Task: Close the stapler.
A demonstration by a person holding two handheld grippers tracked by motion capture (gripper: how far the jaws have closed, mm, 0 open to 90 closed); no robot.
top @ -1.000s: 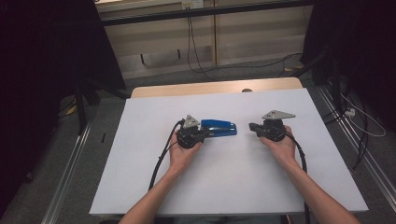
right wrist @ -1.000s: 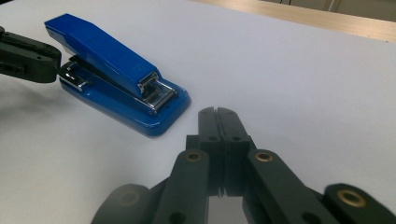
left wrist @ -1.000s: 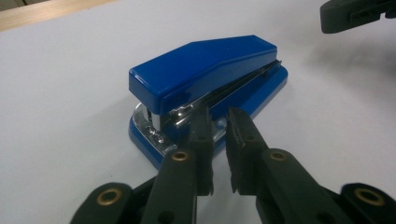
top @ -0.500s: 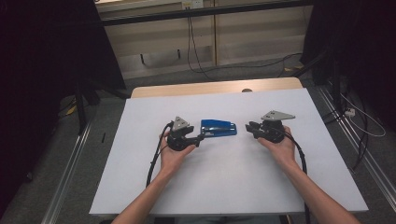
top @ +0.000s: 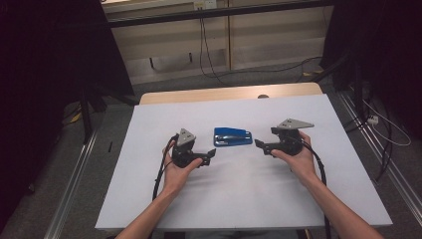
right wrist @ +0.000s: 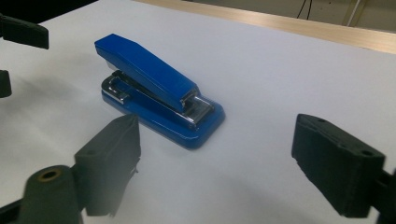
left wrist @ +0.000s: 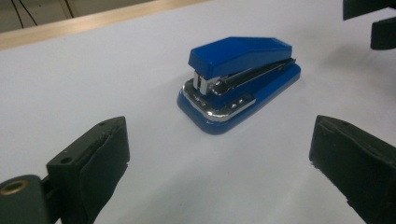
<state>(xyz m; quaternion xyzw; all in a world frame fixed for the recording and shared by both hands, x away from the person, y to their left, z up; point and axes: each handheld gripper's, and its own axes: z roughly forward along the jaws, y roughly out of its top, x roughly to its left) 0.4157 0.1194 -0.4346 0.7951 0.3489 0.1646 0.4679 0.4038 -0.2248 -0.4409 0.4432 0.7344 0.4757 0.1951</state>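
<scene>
Nearest the camera, a person's two bare forearms reach up from the table's front edge, each hand wrapped around a black two-jaw gripper with a cable trailing back toward the body. The left gripper (top: 203, 157) sits in the left hand (top: 177, 168), low over the white sheet, its jaws pointing rightward toward the middle of the table. They stand wide apart and hold nothing. The right gripper (top: 262, 145) is held in the right hand (top: 296, 158), jaws pointing leftward, also spread wide and empty (a grey three-cornered plate sits on top of each tool).

Between the two grippers, slightly farther back, lies a blue stapler (top: 232, 136). It rests flat on the sheet, closed, lengthwise across the table, touching neither gripper. In the left gripper view the stapler (left wrist: 239, 79) lies ahead of the open jaws, its silver stapling end turned toward that camera. In the right gripper view it also sits ahead, just beyond the left-hand jaw, with its other end nearer.

My guess is that both tools are aimed inward because the stapler is the thing to be handled, and the wide jaws leave room to close around its body.

Beyond the stapler, the white table (top: 298, 107) ends at a strip of bare wood, then a dim floor with loose cables.
</scene>
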